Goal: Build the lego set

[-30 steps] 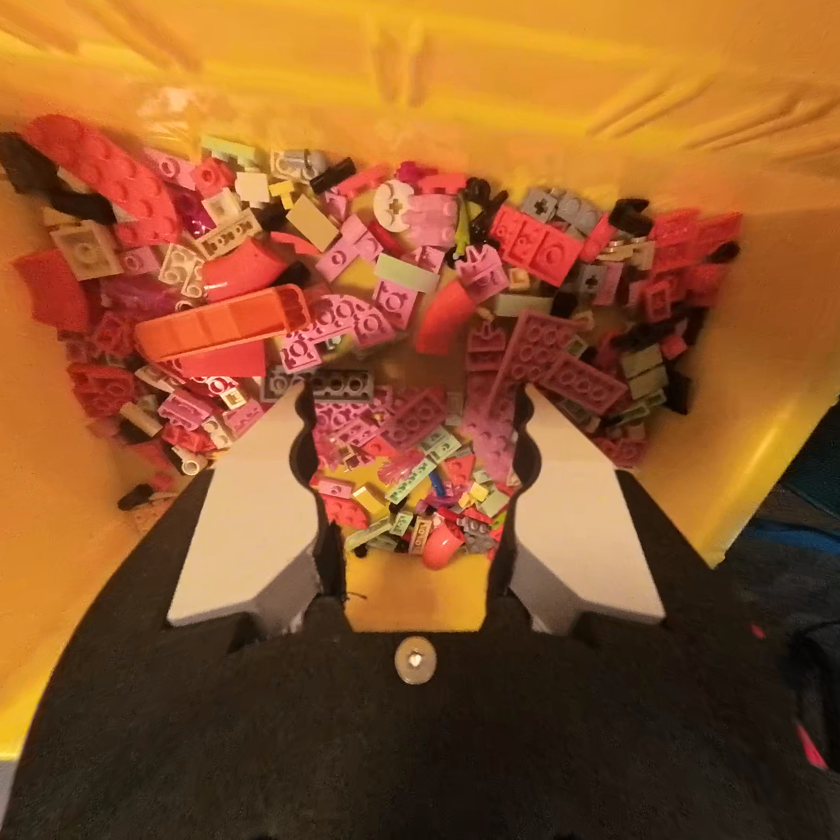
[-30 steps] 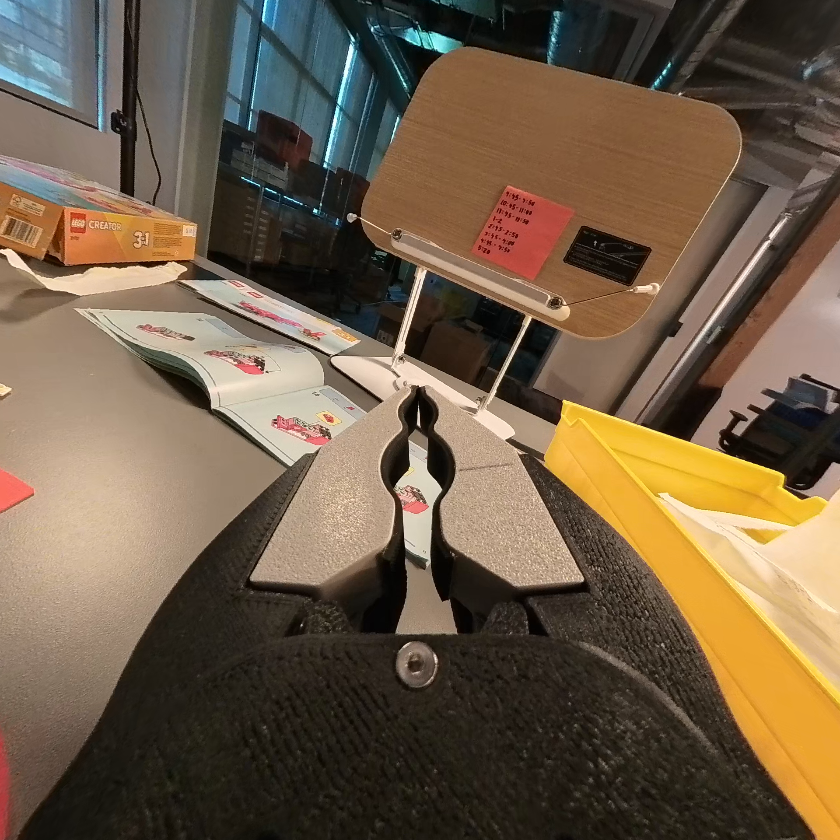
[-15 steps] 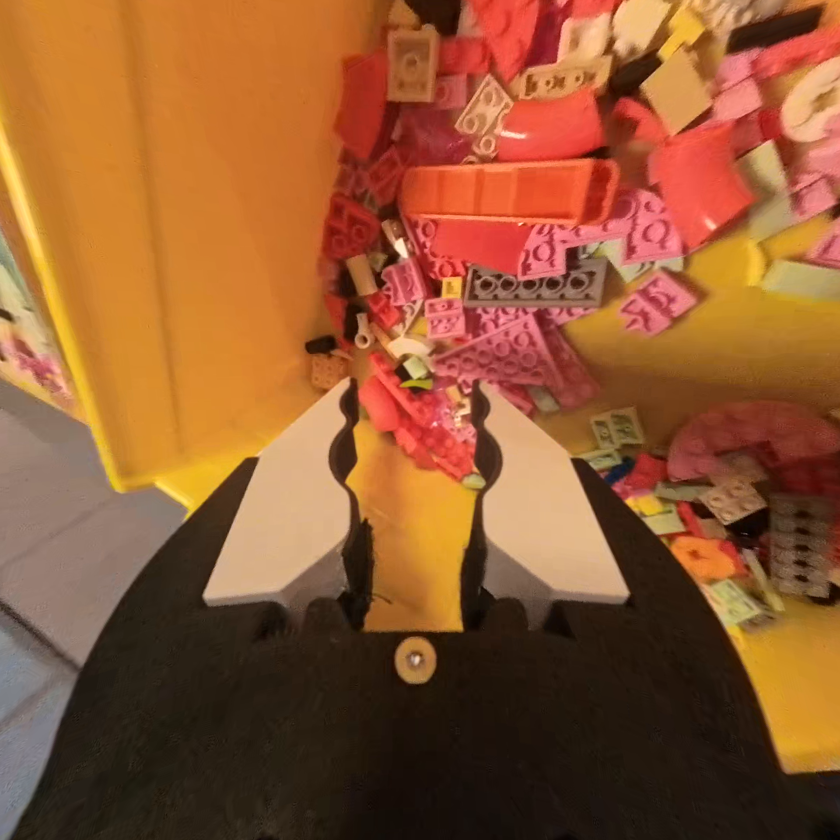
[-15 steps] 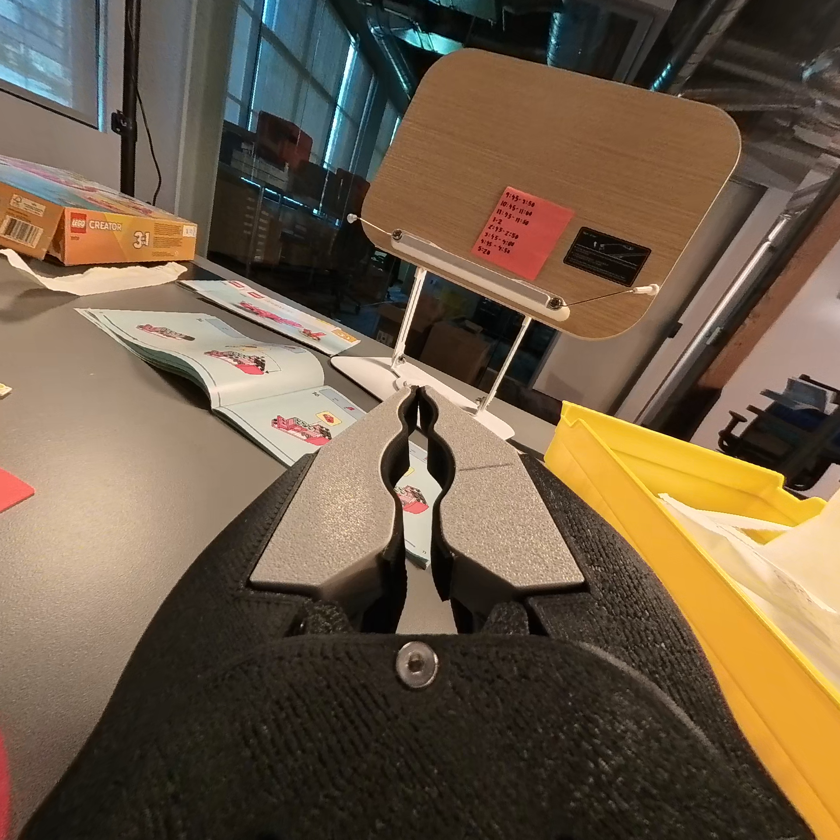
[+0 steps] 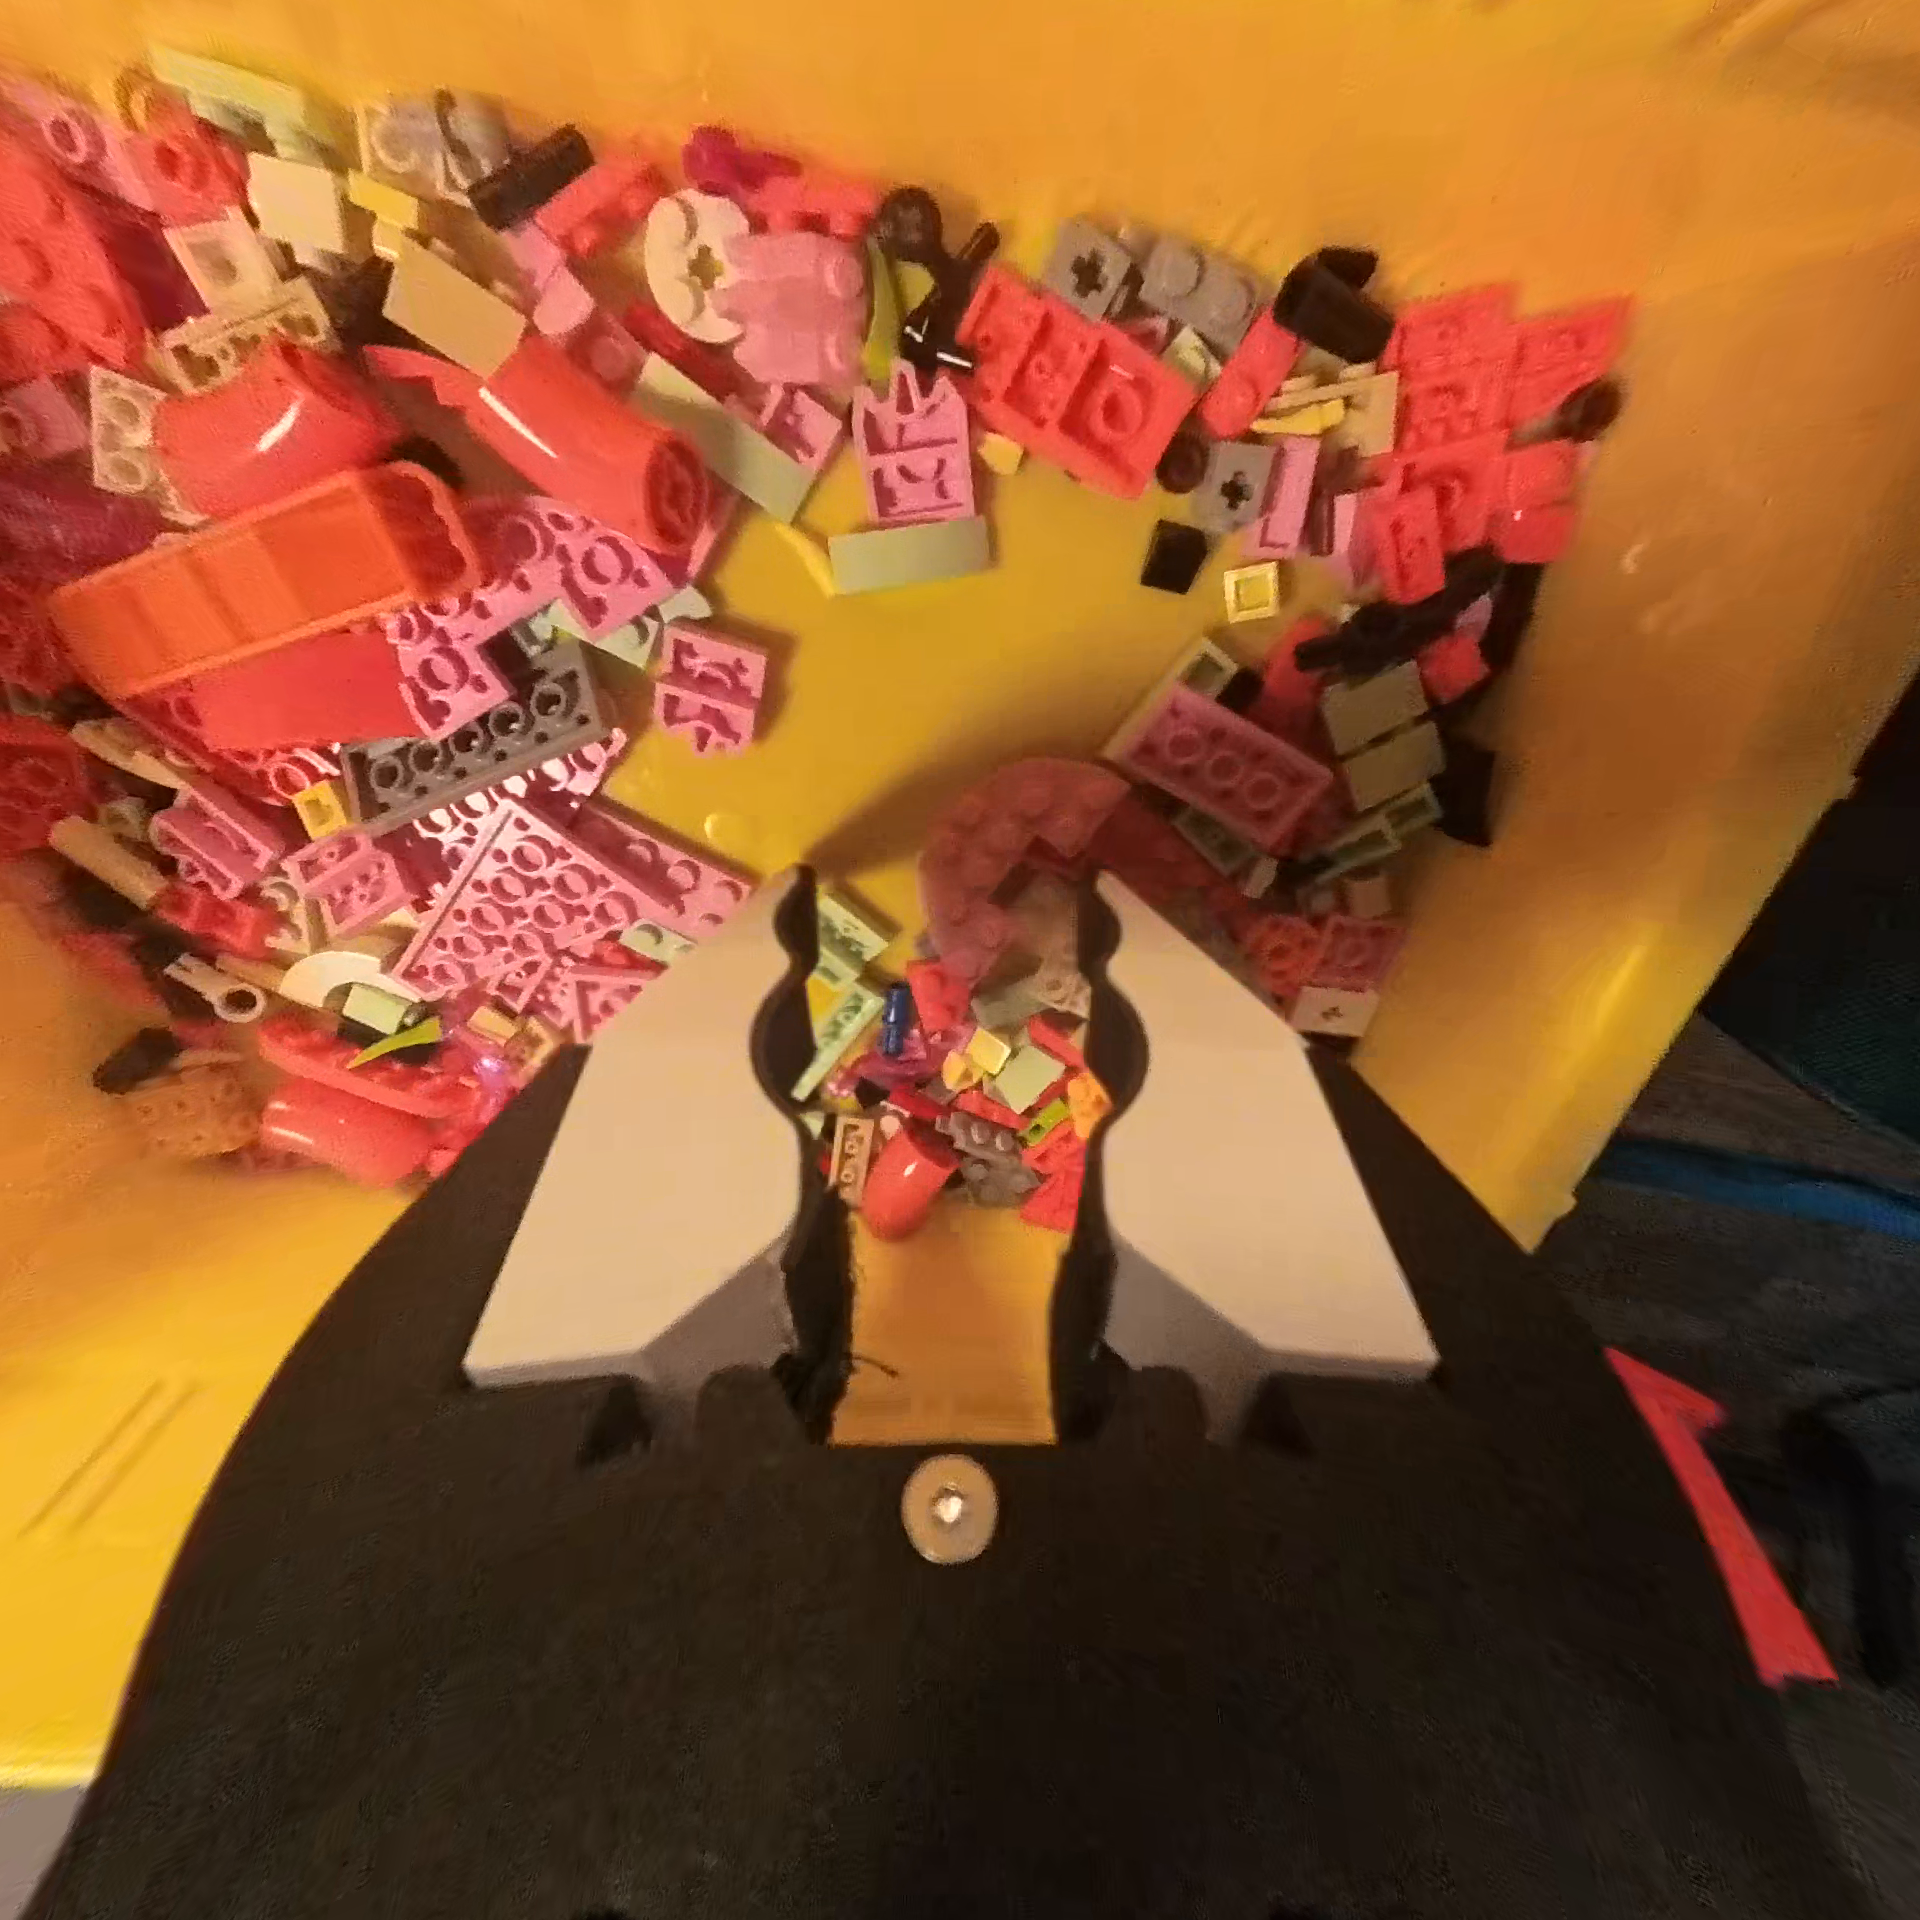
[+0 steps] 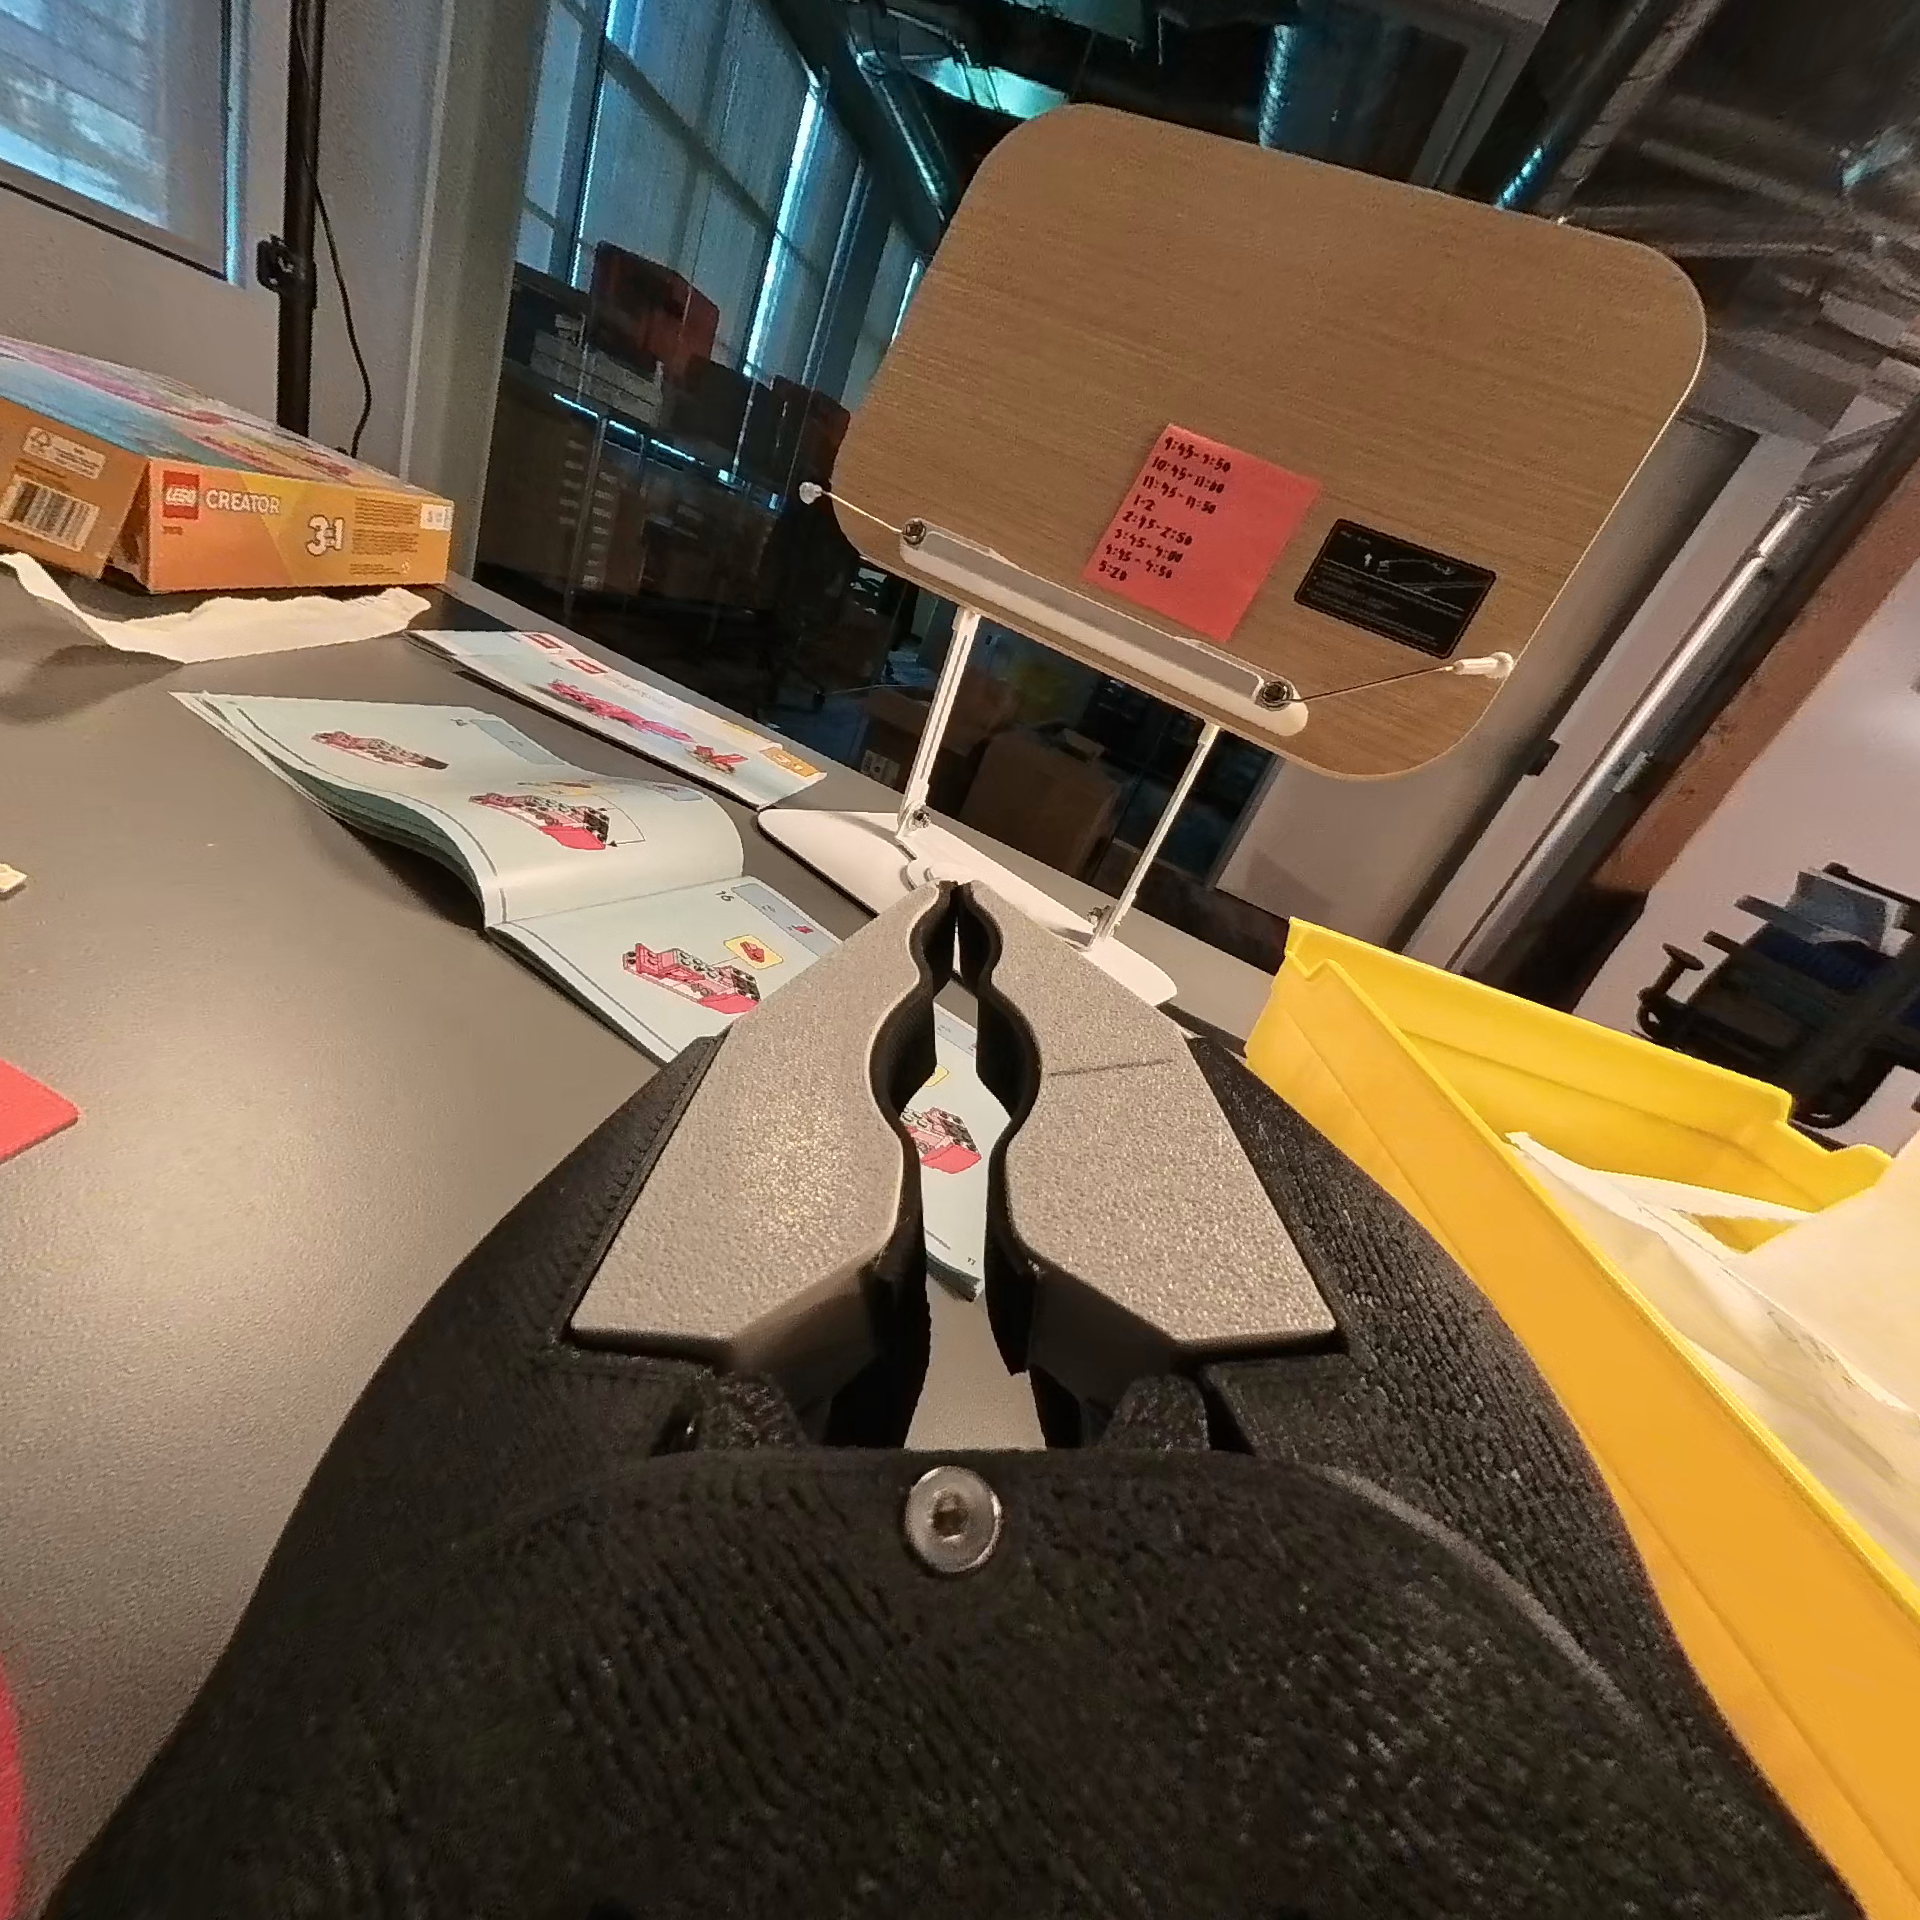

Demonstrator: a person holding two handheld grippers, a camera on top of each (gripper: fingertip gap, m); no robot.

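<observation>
My left gripper (image 5: 951, 894) hangs open inside a yellow bin (image 5: 1039, 644), just above loose toy bricks. Its jaws stand partly apart and nothing is pressed between the pads. A pink rounded plate (image 5: 997, 842) lies on the bin floor just past the fingertips, and a small pile of mixed bricks (image 5: 956, 1081) with a coral curved piece (image 5: 904, 1184) shows between the fingers. My right gripper (image 6: 954, 891) is shut with nothing between its pads, low over a dark table (image 6: 208, 1091) and pointing at an open instruction booklet (image 6: 540, 831).
A long orange piece (image 5: 260, 582) and a large pink plate (image 5: 540, 894) lie in the heap at the left. A wooden book stand (image 6: 1268, 416), a cardboard box (image 6: 229, 509) and a yellow bin (image 6: 1455, 1091) holding white paper (image 6: 1714, 1299) stand around the right gripper. The grippers' ends are close to 45 centimetres from one another.
My left gripper's jaws narrowed from wide to partly open, with nothing taken. It swung to the bin's left wall and back toward the middle. The right gripper has not moved.
</observation>
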